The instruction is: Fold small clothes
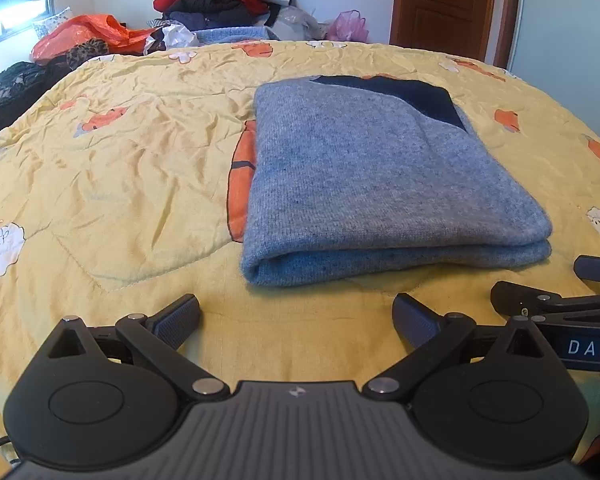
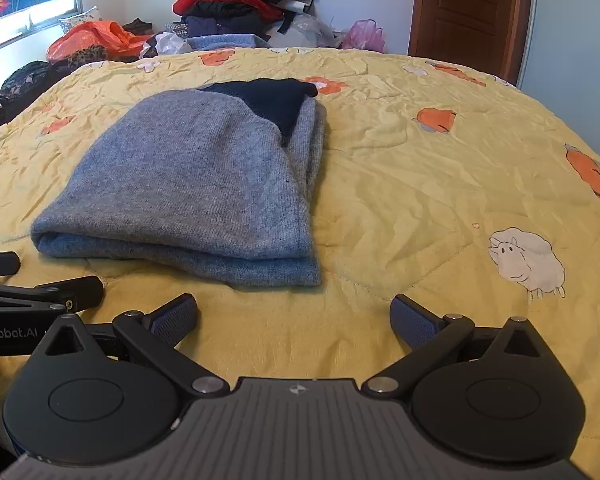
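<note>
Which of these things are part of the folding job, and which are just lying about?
Part of the job:
- folded grey sweater
- left tongs, open
- right tongs, open

Just lying about:
- clothes pile
- orange bag
- pink bag
- yellow quilt

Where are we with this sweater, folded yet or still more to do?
Done: the grey sweater lies folded in a compact rectangle on the yellow quilt, its doubled edge nearest the grippers. In hand: nothing; the left gripper and right gripper are both open and empty, short of the sweater. Left: possibly the heap of clothes beyond the bed, which looks unfolded.
</note>
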`<state>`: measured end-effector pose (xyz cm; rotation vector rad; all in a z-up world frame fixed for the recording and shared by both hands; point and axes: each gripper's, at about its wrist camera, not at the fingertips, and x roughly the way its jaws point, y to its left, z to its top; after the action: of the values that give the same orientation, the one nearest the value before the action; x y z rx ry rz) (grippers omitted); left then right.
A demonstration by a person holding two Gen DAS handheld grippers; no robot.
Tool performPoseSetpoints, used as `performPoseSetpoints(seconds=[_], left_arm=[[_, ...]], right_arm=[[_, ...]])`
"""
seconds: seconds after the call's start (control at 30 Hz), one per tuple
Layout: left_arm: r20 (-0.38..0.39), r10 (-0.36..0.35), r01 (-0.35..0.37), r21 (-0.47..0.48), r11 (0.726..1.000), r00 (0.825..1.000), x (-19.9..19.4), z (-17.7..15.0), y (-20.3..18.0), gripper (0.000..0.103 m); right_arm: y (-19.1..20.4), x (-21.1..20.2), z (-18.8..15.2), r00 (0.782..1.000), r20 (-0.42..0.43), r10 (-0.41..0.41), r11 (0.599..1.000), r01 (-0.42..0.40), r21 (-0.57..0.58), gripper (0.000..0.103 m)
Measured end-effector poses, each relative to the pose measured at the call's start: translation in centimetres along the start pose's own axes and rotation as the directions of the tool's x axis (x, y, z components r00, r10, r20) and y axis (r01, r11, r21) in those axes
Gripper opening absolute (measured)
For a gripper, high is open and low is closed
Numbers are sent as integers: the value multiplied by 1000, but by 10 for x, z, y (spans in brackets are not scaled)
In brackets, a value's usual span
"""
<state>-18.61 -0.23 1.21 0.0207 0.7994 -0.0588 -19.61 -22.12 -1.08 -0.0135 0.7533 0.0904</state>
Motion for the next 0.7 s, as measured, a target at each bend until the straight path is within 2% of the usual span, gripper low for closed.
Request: performPoseSetpoints(seconds=[0.7], left_arm=[[-7, -7, 7, 3, 1000, 1000, 3, 3, 3, 103]], right_arm=[[1, 4, 4, 1000, -4, 1, 1000, -1, -7, 103]])
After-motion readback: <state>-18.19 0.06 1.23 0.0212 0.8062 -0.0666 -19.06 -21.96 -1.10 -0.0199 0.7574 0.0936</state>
